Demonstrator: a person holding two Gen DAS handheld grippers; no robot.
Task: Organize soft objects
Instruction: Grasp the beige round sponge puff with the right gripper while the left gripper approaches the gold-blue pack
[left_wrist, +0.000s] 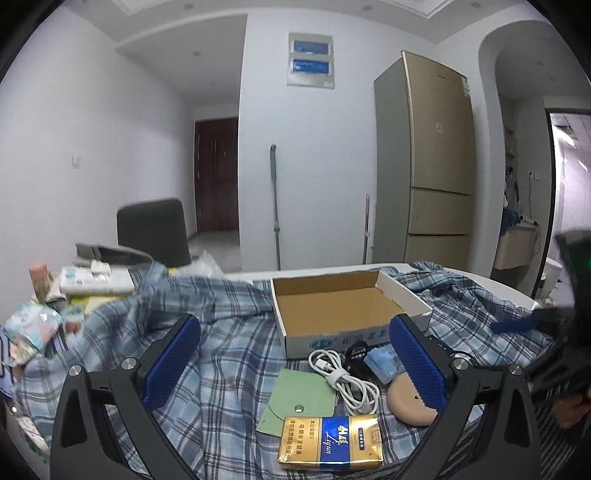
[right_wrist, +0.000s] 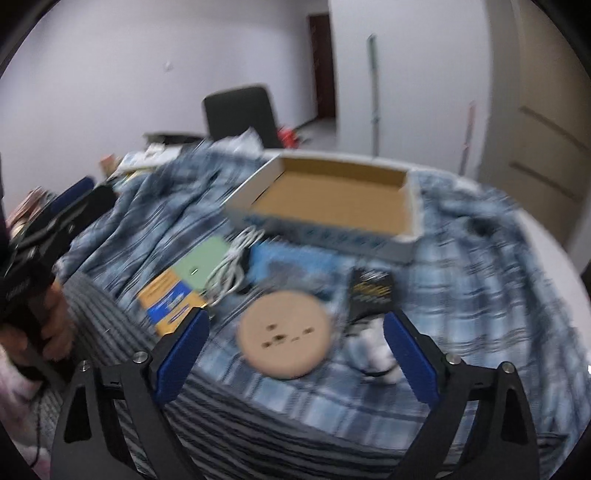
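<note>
1. Both the left gripper (left_wrist: 295, 363) and right gripper (right_wrist: 295, 354) gape, holding nothing.
2. Soft plaid cloth (left_wrist: 229, 332) covers the table under the cardboard box (left_wrist: 332, 302).
3. Tugging it could topple the box.

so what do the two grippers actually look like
Both match: the left gripper and right gripper each have black angular frames with triangular cut-outs and round silver bolts. Their fingers carry blue pads with a fine ribbed texture. A bare hand grips the left one's black handle, beside a grey striped sleeve.
</note>
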